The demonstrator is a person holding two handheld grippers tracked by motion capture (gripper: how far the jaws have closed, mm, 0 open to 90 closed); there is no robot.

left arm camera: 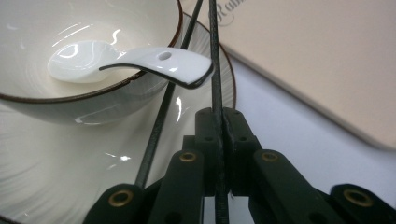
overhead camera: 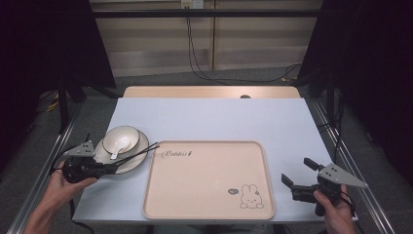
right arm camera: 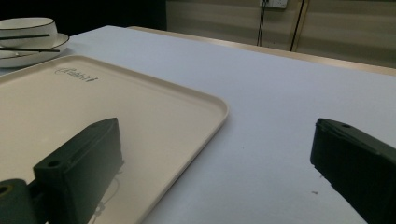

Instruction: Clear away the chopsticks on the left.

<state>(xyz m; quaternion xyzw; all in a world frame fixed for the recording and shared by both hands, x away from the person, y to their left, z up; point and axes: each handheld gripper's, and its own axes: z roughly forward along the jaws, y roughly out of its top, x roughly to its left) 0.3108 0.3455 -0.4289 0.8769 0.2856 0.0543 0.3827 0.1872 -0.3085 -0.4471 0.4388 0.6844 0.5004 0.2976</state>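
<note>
So the left gripper [left arm camera: 219, 126] had its fingers clamped tight on one thin black chopstick [left arm camera: 214, 56], right by the white ceramic plate [left arm camera: 56, 177]. The second black chopstick [left arm camera: 161, 116] lay loose across that plate, beside the cream bowl [left arm camera: 70, 100] with the white ceramic spoon [left arm camera: 135, 63] in it. The right gripper [overhead camera: 298, 172] hung over the tabletop [overhead camera: 219, 117] beside the beige rabbit tray [overhead camera: 204, 180], fingers wide open and holding nothing.
</note>
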